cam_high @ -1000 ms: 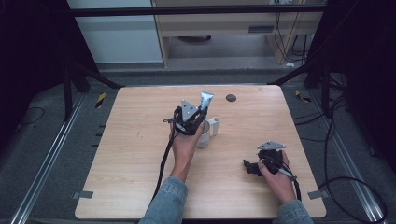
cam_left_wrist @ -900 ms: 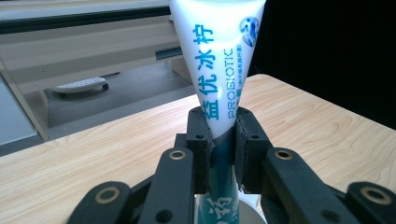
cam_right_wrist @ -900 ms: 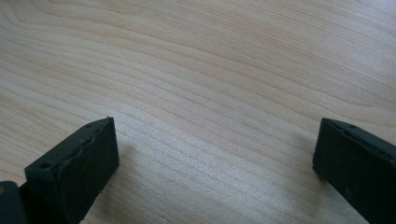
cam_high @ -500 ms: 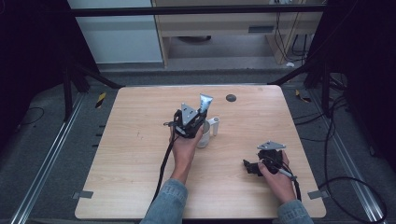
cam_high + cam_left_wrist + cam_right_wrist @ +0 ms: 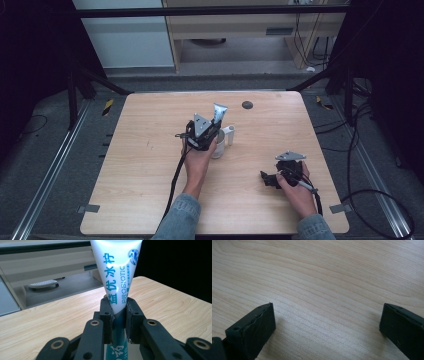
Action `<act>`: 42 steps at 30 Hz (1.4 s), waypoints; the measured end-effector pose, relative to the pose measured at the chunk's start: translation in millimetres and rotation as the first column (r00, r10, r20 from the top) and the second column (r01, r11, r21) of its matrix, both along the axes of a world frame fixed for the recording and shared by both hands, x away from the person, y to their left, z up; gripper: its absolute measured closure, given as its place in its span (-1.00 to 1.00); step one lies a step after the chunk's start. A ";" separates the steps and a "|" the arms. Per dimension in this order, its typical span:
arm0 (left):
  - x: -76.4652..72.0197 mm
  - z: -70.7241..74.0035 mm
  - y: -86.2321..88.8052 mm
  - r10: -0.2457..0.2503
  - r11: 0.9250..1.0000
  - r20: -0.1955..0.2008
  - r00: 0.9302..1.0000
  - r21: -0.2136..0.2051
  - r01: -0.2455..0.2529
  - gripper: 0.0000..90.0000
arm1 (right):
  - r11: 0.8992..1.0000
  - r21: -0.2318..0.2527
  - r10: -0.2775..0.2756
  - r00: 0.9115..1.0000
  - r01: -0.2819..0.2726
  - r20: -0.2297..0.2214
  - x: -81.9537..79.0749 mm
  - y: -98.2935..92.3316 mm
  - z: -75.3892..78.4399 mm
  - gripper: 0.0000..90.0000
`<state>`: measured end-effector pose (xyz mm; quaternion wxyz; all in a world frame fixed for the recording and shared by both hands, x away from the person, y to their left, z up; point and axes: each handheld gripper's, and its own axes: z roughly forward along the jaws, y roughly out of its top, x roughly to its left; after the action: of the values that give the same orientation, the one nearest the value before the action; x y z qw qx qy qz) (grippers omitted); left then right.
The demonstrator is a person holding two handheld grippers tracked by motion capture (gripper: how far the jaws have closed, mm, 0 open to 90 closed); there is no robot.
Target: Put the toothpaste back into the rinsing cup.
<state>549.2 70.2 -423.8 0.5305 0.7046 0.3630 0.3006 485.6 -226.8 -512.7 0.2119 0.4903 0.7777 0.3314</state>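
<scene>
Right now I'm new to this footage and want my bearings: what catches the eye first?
A white toothpaste tube with blue lettering, clamped upright in the left gripper above a white cup near the middle of the wooden table. Nearer the person, the right gripper rests low over bare wood, jaws wide apart.

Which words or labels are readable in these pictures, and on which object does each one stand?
"PROBIOTIC", in blue letters running along the white tube clamped in the left gripper.
"益优冰柠", larger blue characters beside it on the same tube.
A line of small characters next to "PROBIOTIC": too small to read.
A character low on the tube, between the jaws: cut off, not readable.
In the high view, the tube's print is too small to read.
</scene>
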 end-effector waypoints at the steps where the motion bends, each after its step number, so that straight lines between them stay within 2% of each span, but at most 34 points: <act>1: -0.1 -0.2 -0.1 0.001 1.000 0.001 1.000 0.002 -0.001 0.73 | 1.000 0.000 0.000 1.000 0.000 0.001 0.1 0.0 0.0 -0.99; 28: 0.3 -14.2 0.1 -0.006 1.000 -0.028 1.000 0.015 0.007 0.73 | 1.000 -0.003 0.001 1.000 -0.001 0.001 0.1 -0.2 -0.1 -0.99; 42: 0.9 -13.1 0.7 -0.003 1.000 -0.040 0.999 0.015 0.003 0.72 | 1.000 -0.003 0.001 1.000 -0.001 0.000 0.0 -0.1 -0.1 -0.99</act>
<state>550.0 71.0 -437.0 0.5185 0.7148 0.3702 0.2884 485.6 -226.9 -512.8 0.2124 0.4896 0.7784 0.3305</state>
